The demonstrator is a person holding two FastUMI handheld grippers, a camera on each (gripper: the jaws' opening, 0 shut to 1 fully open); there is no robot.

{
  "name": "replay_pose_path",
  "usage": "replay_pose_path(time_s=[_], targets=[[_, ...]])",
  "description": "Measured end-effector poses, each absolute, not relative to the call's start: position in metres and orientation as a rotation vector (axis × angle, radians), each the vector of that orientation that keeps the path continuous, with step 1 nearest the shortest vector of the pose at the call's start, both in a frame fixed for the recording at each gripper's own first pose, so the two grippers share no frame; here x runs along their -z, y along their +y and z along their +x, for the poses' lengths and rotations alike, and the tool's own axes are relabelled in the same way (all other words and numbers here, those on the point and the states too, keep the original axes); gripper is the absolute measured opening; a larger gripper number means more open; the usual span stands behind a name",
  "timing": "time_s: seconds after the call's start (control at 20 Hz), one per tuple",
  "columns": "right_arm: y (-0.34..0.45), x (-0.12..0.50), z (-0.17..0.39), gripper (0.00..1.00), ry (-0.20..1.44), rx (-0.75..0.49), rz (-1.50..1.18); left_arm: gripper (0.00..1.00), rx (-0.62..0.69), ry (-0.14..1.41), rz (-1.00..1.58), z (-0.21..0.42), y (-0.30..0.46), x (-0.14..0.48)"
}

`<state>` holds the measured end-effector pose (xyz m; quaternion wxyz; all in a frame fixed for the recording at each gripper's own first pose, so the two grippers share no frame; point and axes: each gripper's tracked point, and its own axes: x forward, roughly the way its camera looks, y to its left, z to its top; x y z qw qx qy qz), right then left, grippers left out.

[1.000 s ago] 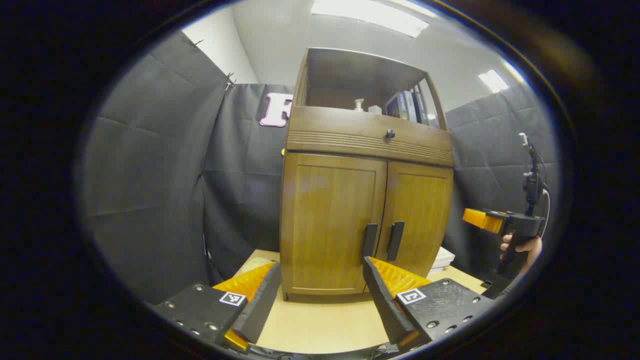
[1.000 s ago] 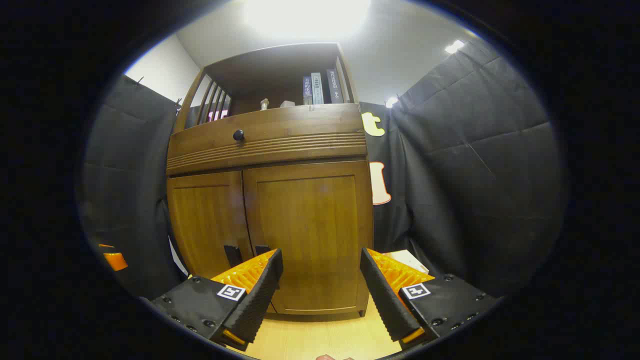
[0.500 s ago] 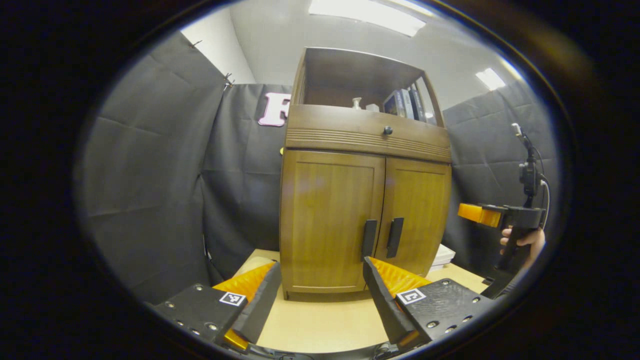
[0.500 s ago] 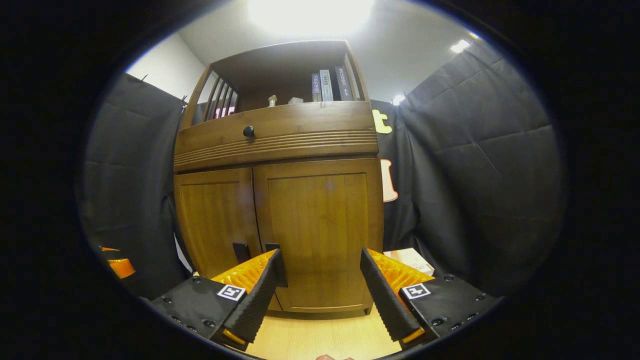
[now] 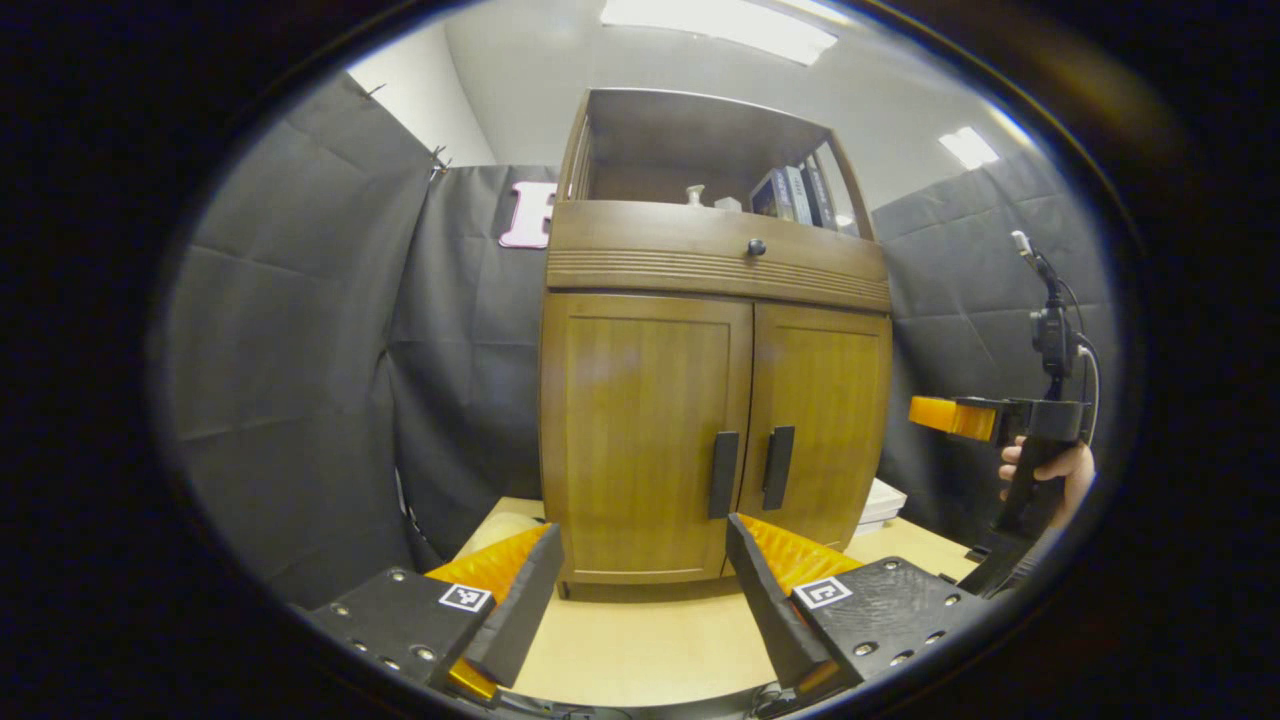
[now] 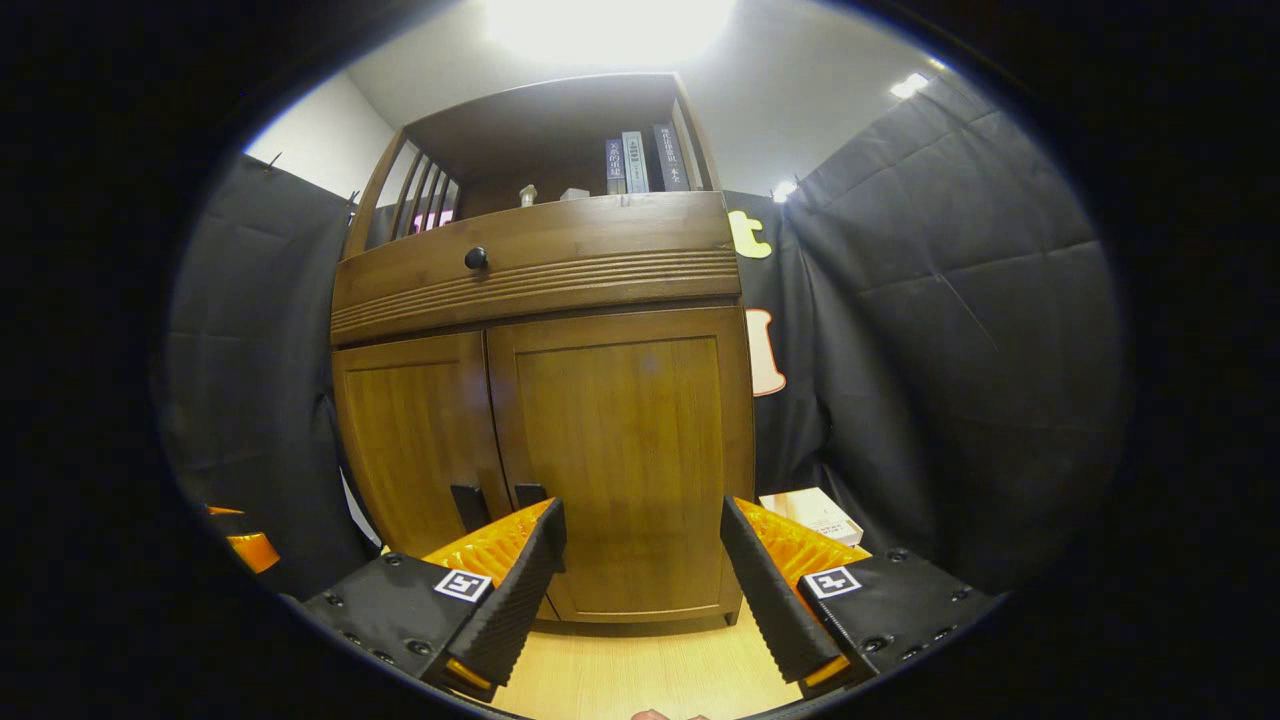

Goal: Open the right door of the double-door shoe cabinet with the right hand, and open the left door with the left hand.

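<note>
The wooden shoe cabinet point(image 5: 715, 270) stands on a light table with both doors closed. In the left gripper view, the left door point(image 5: 630, 420) and right door point(image 5: 825, 410) carry dark vertical handles point(image 5: 723, 475) at the centre seam. My left gripper point(image 5: 642, 525) is open, low in front of the left door and apart from it. The right gripper point(image 5: 935, 413) hovers to the cabinet's right, held by a hand point(image 5: 1050, 470). In the right gripper view, my right gripper point(image 6: 641, 505) is open before the right door point(image 6: 620, 450); its left finger hides the lower ends of the handles point(image 6: 528, 493).
A drawer with a round knob point(image 5: 756, 247) and an open shelf with books point(image 5: 795, 195) sit above the doors. A pale flat box point(image 6: 810, 512) lies on the table point(image 5: 640, 650) right of the cabinet. A stand with cables point(image 5: 1050, 330) rises at the far right.
The left gripper has drawn back a little, so both handles now show whole above its finger. The right gripper shifted slightly. Both doors stay closed.
</note>
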<state>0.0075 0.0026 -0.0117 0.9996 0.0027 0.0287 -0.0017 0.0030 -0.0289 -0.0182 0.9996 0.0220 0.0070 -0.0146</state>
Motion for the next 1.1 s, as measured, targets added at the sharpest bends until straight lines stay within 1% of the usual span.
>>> replay_pose_path(time_s=[0.15, 0.35, 0.6, 0.8, 1.1], targets=[[0.008, 0.013, 0.011, 0.98, 0.065, -0.014, 0.001, 0.95, 0.020, 0.015, 0.027, -0.001, -0.026, 0.015], [0.019, 0.009, 0.019, 0.98, 0.061, -0.037, 0.011, 0.95, -0.029, 0.032, 0.059, -0.007, -0.009, 0.018], [0.042, 0.003, 0.037, 0.98, 0.057, -0.071, 0.010, 0.95, -0.042, 0.028, 0.016, -0.019, -0.009, 0.014], [0.062, 0.000, 0.052, 0.98, 0.047, -0.106, 0.004, 0.95, -0.102, 0.061, 0.074, -0.029, 0.007, 0.020], [0.088, 0.013, 0.082, 0.98, 0.075, -0.138, 0.010, 0.96, -0.103, 0.090, 0.079, -0.034, 0.003, 0.026]])
